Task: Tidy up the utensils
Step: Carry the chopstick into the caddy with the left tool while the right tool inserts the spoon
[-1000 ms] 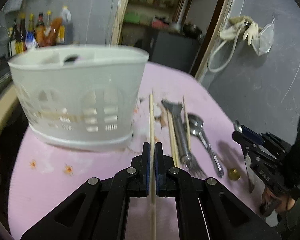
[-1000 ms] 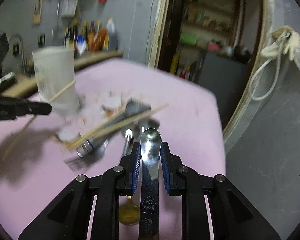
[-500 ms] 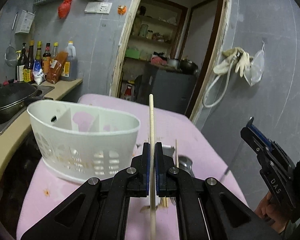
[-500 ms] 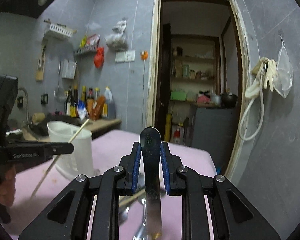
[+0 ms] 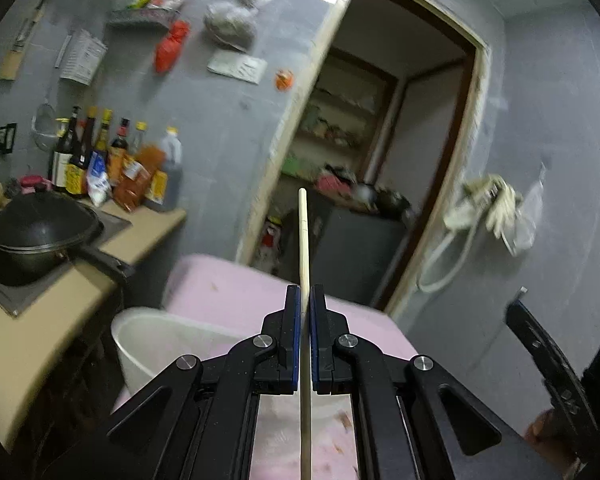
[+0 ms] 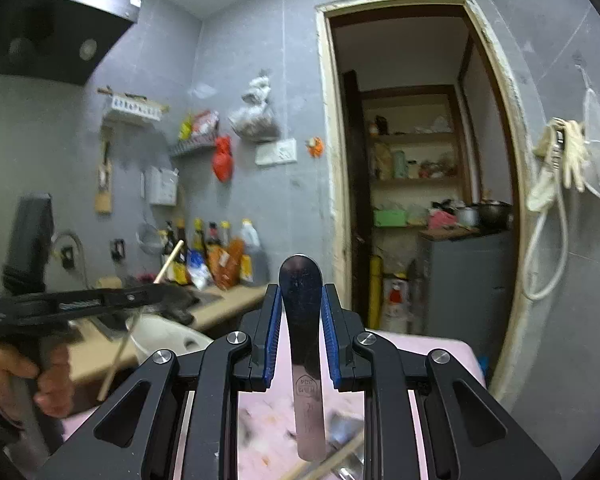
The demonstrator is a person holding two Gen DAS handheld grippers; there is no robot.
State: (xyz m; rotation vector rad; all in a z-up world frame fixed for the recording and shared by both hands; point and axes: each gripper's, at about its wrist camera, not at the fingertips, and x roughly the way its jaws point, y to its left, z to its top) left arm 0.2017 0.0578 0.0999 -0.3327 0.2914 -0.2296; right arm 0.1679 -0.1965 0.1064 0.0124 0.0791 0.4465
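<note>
Nearest in the left wrist view, the left gripper (image 5: 305, 320) is clamped on a pale wooden chopstick (image 5: 303, 240) that runs straight out past its fingertips, with the white utensil basket (image 5: 140, 340) low on the left on the pink tablecloth (image 5: 236, 292). In the right wrist view the right gripper (image 6: 300, 320) pinches the flat handle of a steel spoon (image 6: 302, 304), with more utensils (image 6: 340, 456) blurred on the cloth beneath. Farther left stand a black wok (image 5: 40, 232) and sauce bottles (image 5: 116, 164) on the counter, and beyond the table a doorway (image 6: 416, 184).
</note>
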